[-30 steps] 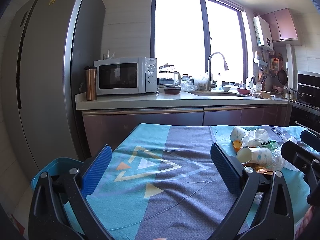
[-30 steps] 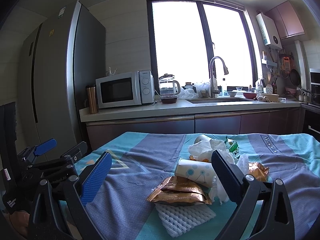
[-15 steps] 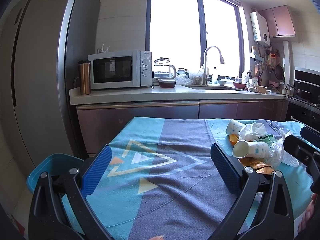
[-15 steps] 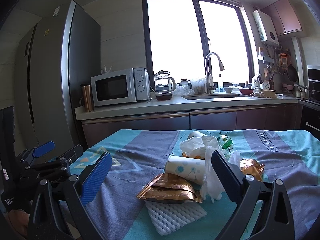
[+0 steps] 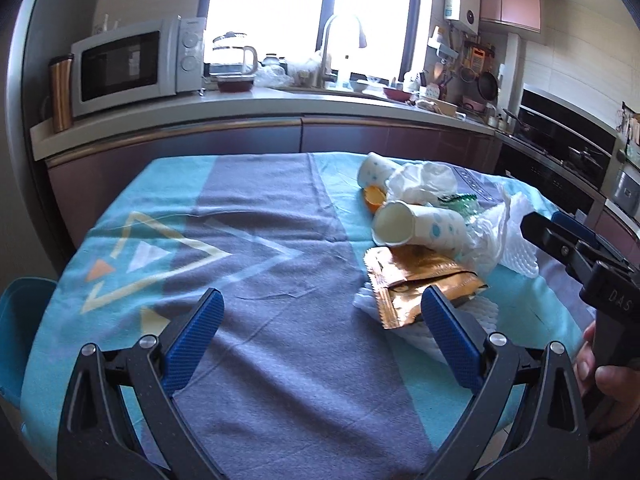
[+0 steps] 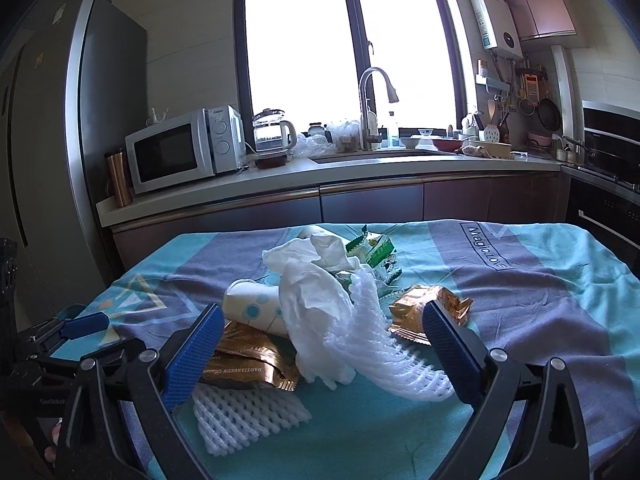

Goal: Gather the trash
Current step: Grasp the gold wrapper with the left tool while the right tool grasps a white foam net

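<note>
Left gripper (image 5: 322, 316): jaws spread wide, nothing between the blue pads; held low over the grey band of the tablecloth (image 5: 256, 240), its right finger just in front of the gold wrapper.
Right gripper (image 6: 318, 334): jaws spread wide, gripping nothing; the trash heap lies ahead between its two fingers.
Trash heap: gathered on the table's right half as seen from the left wrist camera, items touching and overlapping.
Paper cup (image 6: 256, 312): on its side, white with blue dots, resting on the gold wrapper (image 6: 248, 364).
Second paper cup (image 5: 374, 170): tipped over at the far edge of the heap.
Crumpled tissue (image 6: 316, 304): draped over the cup's end.
Foam fruit nets: one (image 6: 384, 344) trailing from the tissue, one (image 6: 244, 412) flat under the gold wrapper.
Small gold wrapper (image 6: 420, 312): crumpled, beside the right finger.
Green wrapper (image 6: 374, 248): at the heap's far side.
Blue bin (image 5: 20, 320): left of the table (only its rim shows).
</note>
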Demonstrator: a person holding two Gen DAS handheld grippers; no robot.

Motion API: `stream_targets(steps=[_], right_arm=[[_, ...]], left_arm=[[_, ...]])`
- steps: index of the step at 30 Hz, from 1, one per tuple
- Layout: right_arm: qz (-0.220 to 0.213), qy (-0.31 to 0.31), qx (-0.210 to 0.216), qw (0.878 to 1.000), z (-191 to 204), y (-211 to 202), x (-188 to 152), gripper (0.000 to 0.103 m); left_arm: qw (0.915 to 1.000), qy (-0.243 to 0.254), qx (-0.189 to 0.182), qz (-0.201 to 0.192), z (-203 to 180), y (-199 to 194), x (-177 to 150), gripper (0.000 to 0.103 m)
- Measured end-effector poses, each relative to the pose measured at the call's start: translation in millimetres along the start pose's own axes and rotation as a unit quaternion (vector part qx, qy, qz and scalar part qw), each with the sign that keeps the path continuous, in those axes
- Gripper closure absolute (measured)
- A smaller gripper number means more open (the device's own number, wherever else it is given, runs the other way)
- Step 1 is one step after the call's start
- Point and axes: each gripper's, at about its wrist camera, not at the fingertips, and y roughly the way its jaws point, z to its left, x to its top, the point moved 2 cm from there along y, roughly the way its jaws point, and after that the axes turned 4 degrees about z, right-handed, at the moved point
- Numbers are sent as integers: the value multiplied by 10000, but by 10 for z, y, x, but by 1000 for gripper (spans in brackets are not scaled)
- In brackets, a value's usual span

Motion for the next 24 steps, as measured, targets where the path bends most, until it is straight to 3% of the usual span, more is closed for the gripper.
stream_targets(steps=[7,12,15,19,24], right_arm=[[267,3,15,9996,-197,49,-95,14],[488,-70,23,9988,-267,115,-155,29],[595,-94,75,9982,-304,161,-172,45],[691,-111,249,9972,-320,180,-186,68],[638,-84,441,9970,-326,115,-152,84]], left_arm=[[9938,181,-807,742,-225,385,14,20],[9873,172,-1146,1085,-361,603,41,41],[9848,116,-1190,1259,-370,731,52,56],[9846,48,-1241,1230,-343,731,74,67],[9861,53,-1274,1067,-325,610,121,79]])
